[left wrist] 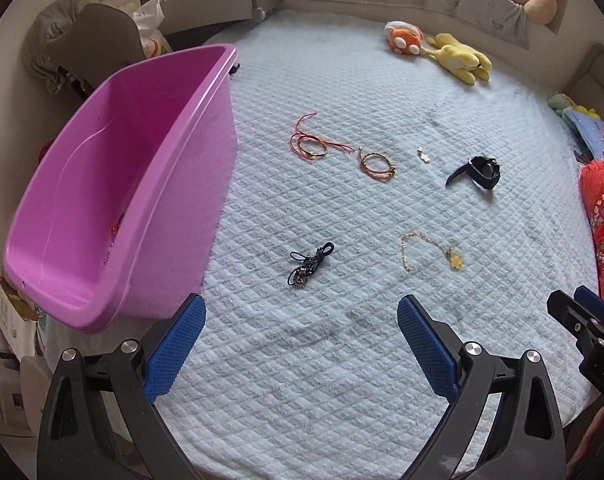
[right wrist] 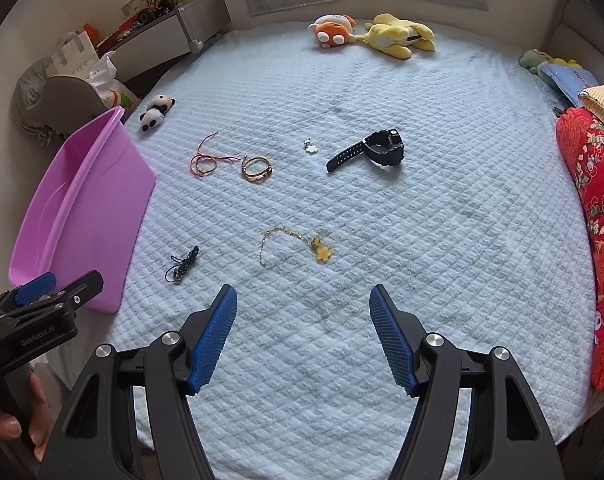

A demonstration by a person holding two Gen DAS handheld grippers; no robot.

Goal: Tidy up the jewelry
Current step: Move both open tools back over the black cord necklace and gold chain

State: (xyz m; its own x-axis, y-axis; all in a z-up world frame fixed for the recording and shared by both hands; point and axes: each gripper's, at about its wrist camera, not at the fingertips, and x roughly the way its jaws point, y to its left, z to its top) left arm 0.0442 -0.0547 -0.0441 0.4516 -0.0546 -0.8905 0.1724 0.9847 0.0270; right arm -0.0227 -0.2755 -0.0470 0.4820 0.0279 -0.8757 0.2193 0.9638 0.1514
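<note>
Jewelry lies on a pale blue quilted bed. A black cord necklace (left wrist: 310, 264) (right wrist: 182, 265) lies nearest the left gripper. A gold chain with a yellow flower pendant (left wrist: 429, 254) (right wrist: 298, 245) lies ahead of the right gripper. Farther off are a red string bracelet (left wrist: 311, 142) (right wrist: 206, 160), a brown braided bracelet (left wrist: 375, 164) (right wrist: 257, 169), a small white charm (left wrist: 423, 156) (right wrist: 310, 147) and a black watch (left wrist: 479, 172) (right wrist: 371, 151). A purple plastic bin (left wrist: 114, 184) (right wrist: 82, 208) stands at the left with small items inside. My left gripper (left wrist: 300, 320) and right gripper (right wrist: 303, 308) are open and empty above the bed's near part.
Orange and yellow plush toys (right wrist: 375, 34) lie at the far edge, a panda toy (right wrist: 156, 112) beside the bin. A red patterned quilt (right wrist: 597, 220) runs along the right side. A shelf and bags (right wrist: 102, 60) stand past the left edge.
</note>
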